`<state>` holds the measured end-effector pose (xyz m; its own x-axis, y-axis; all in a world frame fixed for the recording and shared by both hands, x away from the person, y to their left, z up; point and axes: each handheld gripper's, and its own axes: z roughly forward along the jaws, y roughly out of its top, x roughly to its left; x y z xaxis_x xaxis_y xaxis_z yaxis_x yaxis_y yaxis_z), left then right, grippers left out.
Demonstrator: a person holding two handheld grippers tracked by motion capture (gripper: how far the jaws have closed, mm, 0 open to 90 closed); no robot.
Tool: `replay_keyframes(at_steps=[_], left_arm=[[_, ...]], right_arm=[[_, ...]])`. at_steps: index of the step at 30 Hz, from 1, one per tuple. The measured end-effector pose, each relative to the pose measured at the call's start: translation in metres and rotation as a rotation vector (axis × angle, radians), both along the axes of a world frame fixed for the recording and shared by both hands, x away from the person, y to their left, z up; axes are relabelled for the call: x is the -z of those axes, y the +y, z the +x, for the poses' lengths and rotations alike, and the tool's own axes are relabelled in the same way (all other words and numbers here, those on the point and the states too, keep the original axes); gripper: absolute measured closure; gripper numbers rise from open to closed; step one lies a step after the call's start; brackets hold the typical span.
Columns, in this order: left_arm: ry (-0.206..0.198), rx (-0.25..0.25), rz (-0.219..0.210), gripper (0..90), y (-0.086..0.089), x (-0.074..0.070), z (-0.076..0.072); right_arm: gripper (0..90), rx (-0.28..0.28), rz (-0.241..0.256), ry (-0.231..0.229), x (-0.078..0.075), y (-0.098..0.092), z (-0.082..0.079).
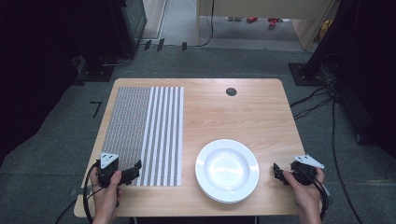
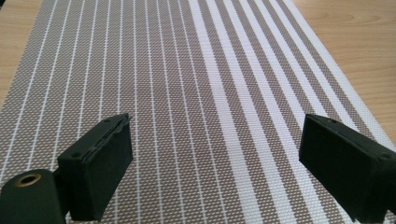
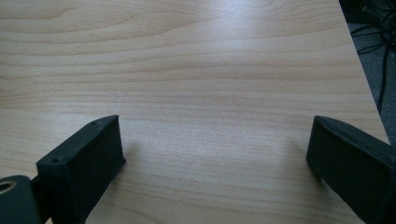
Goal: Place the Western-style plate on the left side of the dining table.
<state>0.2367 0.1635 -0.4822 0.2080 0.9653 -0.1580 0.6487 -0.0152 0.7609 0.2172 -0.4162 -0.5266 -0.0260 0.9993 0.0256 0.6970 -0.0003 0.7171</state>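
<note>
A striped woven placemat (image 1: 144, 133) covers the left part of the wooden table (image 1: 243, 112); it is brown with thin white lines on its left half and broader white stripes on its right. A white plate (image 1: 227, 170) sits near the front, right of the mat. My left gripper (image 1: 135, 169) is held over the mat's front left corner, jaws wide open and empty. In the left gripper view the mat (image 2: 187, 84) runs away beneath the gripper (image 2: 215, 163). My right gripper (image 1: 277, 172) hovers just right of the plate, open over bare wood (image 3: 210, 93), with nothing between its fingers (image 3: 215, 168).
A dark round cable hole (image 1: 231, 91) sits near the table's far edge. Cables (image 1: 317, 100) trail on the grey floor to the right, and dark equipment stands at the back left. The table's right edge (image 3: 369, 102) lies close to my right gripper.
</note>
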Motion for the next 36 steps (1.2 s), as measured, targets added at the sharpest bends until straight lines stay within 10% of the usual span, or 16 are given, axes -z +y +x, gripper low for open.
replay_keyframes(at_steps=[36], left_arm=[[-0.045, 0.134, -0.054, 9.7, -0.084, -0.020, 0.021]], right_arm=[[3.8, -0.007, 0.002, 0.001, 0.000, -0.001, -0.001]])
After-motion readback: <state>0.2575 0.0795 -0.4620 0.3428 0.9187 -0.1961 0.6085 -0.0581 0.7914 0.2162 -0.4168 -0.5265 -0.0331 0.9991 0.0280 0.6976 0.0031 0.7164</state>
